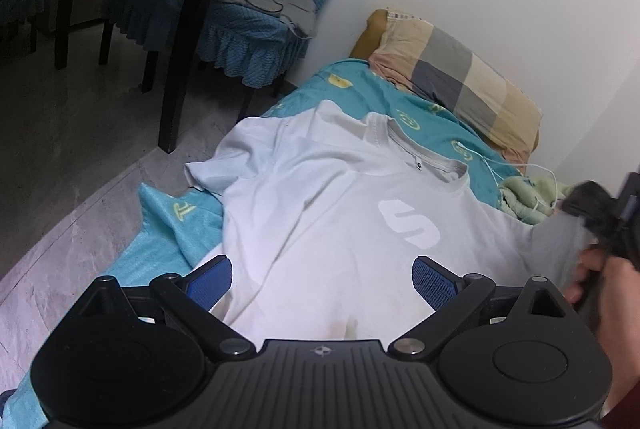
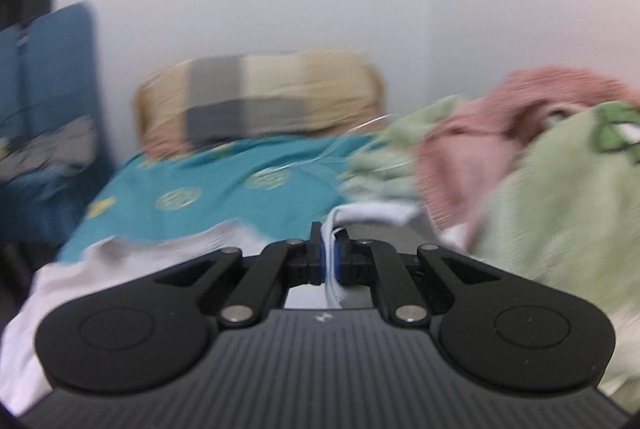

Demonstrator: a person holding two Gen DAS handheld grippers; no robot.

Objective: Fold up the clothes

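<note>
White walls close in a bed covered by a teal sheet with pale yellow-green round emblems (image 1: 404, 97). From the left wrist view, the left gripper (image 1: 322, 279) hangs with its blue-padded jaws spread wide and nothing between them. Straight ahead of it, spread over the sheet, lies the white short-sleeved cotton T-shirt (image 1: 320, 197), its chest printed with a brighter white rounded "S" logo (image 1: 409, 224); no other writing is legible. Beyond the shirt's collar sits a checked beige-and-grey pillow (image 1: 460, 77). Far left of the tool stand a dark table leg (image 1: 188, 41) and a chair in a blue ruffled cover (image 1: 256, 13). At the right edge, the blurred right gripper (image 1: 600, 217), held by a hand (image 1: 608, 293), lifts the shirt's side.

From the right wrist view, heavily blurred, the right gripper (image 2: 329, 256) is clamped tight on a fold of the white shirt, which trails down and left below it. Ahead lie the teal sheet and pillow; to the tool's right bunch a pale green blanket (image 2: 560, 221) and a pink knitted blanket (image 2: 520, 105).
</note>
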